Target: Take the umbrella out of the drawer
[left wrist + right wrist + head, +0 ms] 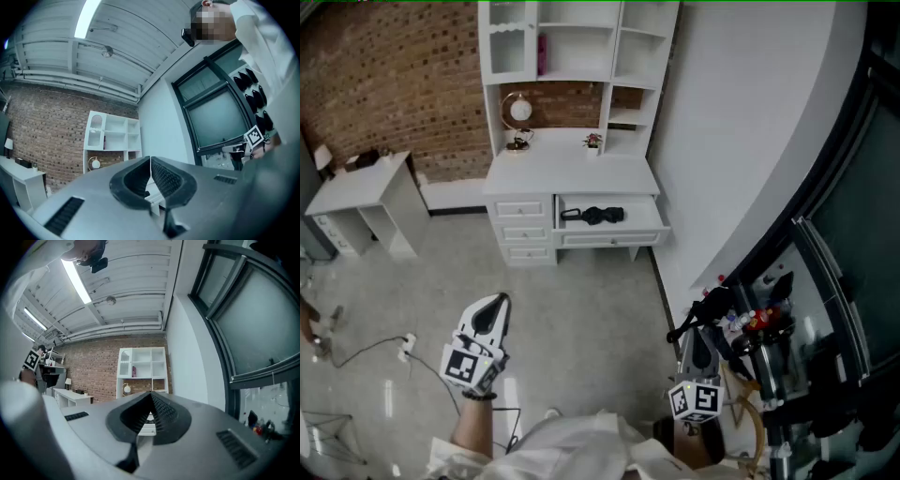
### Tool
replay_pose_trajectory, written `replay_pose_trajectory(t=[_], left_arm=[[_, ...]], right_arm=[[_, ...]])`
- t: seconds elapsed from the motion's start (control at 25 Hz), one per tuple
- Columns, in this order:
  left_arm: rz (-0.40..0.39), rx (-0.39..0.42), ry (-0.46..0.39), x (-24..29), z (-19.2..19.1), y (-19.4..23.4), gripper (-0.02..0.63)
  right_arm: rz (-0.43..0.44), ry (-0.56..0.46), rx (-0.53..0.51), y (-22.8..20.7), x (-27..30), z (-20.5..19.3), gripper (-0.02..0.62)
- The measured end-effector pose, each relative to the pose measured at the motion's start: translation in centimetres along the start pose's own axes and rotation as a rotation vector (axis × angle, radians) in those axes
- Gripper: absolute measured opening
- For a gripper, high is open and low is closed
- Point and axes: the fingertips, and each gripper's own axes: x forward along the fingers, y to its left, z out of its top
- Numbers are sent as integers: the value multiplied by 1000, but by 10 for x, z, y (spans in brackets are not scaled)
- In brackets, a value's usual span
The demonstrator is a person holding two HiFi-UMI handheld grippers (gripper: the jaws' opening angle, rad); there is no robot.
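A folded black umbrella point(598, 215) lies in the open top right drawer point(609, 228) of a white dresser point(571, 176) against the far brick wall. Both grippers are held well short of it, over the grey floor. My left gripper point(500, 302) is at lower left, its jaws closed together and empty; in the left gripper view its fingertips point(151, 161) meet. My right gripper point(700, 339) is at lower right, also shut with nothing in it; its fingertips point(151, 395) touch in the right gripper view.
A white shelf unit point(581, 42) tops the dresser, with a round mirror point(519, 111) and a small plant point(593, 142). A white side table point(366, 202) stands at left. A cable point(366, 352) lies on the floor. A cluttered black stand point(759, 337) is at right.
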Motion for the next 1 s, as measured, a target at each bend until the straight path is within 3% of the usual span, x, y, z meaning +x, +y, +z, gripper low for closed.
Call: replay_pose_trajectory(t=[0.6,0.64,0.72,1.0], left_arm=[[-47,-21,5,-1,-7,16,33],[-60,-27,10,0,-9,17,48],[-85,-43,22,3,-13,18,173],[-114,-73,15,0,-24,32,376]], right_arm=[[-35,-12,7,22,9,3,17],[-34,-12,4,25,10,4,17],[-40,-11,3,30,11,5,17],[-63,1,-12,54,11,3,16]])
